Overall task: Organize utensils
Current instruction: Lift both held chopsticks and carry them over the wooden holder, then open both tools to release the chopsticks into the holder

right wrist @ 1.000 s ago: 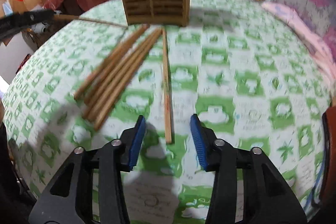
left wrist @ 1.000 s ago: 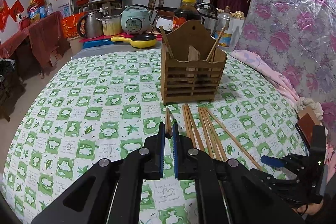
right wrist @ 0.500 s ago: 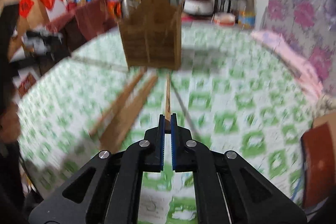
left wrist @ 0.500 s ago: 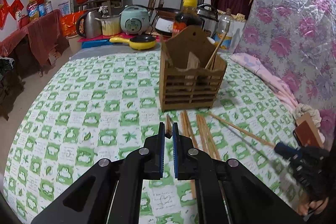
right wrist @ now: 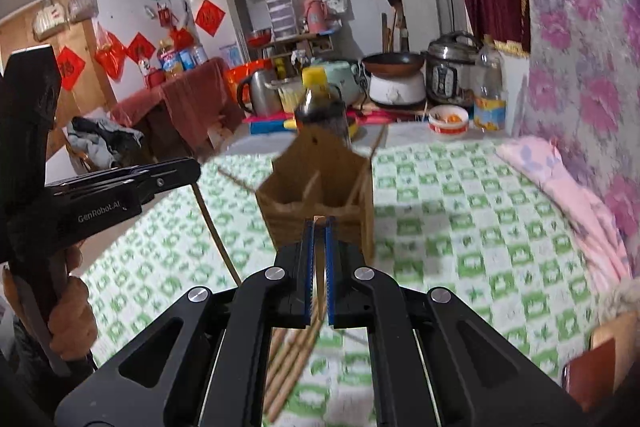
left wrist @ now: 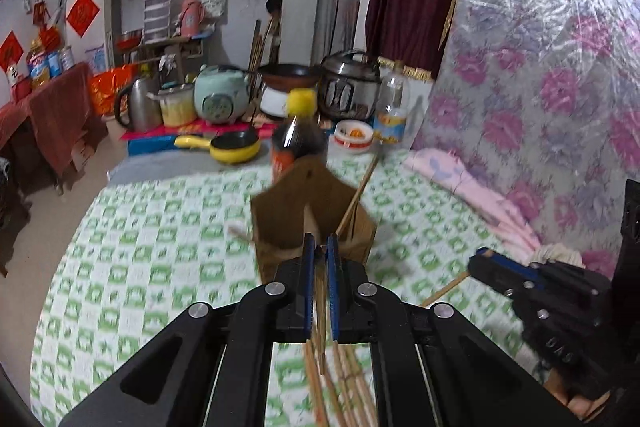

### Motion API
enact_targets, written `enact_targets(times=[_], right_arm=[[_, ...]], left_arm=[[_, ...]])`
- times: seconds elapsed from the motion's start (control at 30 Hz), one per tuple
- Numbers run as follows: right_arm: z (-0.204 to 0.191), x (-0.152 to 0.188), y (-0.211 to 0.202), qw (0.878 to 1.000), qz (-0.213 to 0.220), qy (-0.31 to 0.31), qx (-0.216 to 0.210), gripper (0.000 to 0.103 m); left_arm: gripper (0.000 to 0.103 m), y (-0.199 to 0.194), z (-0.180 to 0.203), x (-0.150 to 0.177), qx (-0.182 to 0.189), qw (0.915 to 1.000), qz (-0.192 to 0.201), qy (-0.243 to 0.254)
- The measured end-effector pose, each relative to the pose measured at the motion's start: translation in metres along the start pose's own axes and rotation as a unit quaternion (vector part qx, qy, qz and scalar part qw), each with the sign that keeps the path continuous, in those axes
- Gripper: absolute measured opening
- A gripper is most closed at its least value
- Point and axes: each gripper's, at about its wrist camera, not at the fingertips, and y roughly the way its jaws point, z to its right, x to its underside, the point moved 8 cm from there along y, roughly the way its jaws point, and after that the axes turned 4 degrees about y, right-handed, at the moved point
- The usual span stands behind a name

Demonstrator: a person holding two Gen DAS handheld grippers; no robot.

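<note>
A wooden utensil holder [left wrist: 312, 211] stands on the green-checked tablecloth [left wrist: 160, 247] with a few chopsticks [left wrist: 356, 195] leaning in it. My left gripper [left wrist: 319, 251] is shut on one chopstick [left wrist: 320, 307], lifted off the table just before the holder. My right gripper [right wrist: 319, 227] is shut on another chopstick [right wrist: 318, 291], also raised and facing the holder [right wrist: 320, 183]. Several loose chopsticks [left wrist: 348, 387] lie on the cloth below. In the right wrist view the left gripper [right wrist: 192, 167] shows at the left, its chopstick [right wrist: 216, 227] hanging down.
A dark sauce bottle [left wrist: 298, 143] stands right behind the holder. A yellow pan [left wrist: 236, 147], kettle and cookers sit at the table's far edge. A pink cloth [left wrist: 472, 183] lies along the right side. A brown flat object [right wrist: 588, 363] rests near right.
The right gripper went from open around a chopstick to shut on it. Both grippers rose from the table with their chopsticks, towards the holder.
</note>
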Motion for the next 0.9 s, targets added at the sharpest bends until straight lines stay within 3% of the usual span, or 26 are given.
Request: enact_targets(times=[0.23, 0.37, 0.43, 0.53, 0.63, 0.7, 0.77, 0.9], right_arm=[[-0.019, -0.080, -0.008, 0.996, 0.084, -0.012, 0.017, 0.006], [-0.019, -0.095, 0.015, 0.993, 0.109, -0.015, 0.049, 0.006], [-0.015, -0.086, 0.036, 0.995, 0.089, -0.011, 0.051, 0.006], [0.000, -0.057, 0.080, 0.998, 0.028, 0.005, 0.052, 0.010], [0.011, -0.040, 0.088, 0.999, 0.005, 0.025, 0.042, 0.011], [0.012, -0.035, 0.083, 0.999, 0.003, 0.028, 0.038, 0.013], [0.013, -0.031, 0.077, 0.999, 0.005, 0.026, 0.040, 0.016], [0.015, -0.015, 0.062, 0.999, 0.007, 0.029, 0.036, 0.025]], left_arm=[[0.006, -0.015, -0.012, -0.083, -0.034, 0.9961, 0.081, -0.010], [0.006, 0.004, -0.032, -0.093, -0.073, 0.9913, 0.107, -0.024], [0.006, 0.029, -0.040, -0.082, -0.071, 0.9934, 0.083, -0.035], [0.006, 0.072, -0.055, -0.048, -0.060, 0.9958, 0.027, -0.063], [0.008, 0.089, -0.068, -0.020, -0.050, 0.9955, -0.004, -0.080], [0.020, 0.088, -0.076, -0.010, -0.047, 0.9949, -0.010, -0.089], [0.049, 0.081, -0.082, -0.004, -0.050, 0.9940, -0.004, -0.097], [0.063, 0.062, -0.084, 0.012, -0.060, 0.9937, 0.006, -0.094]])
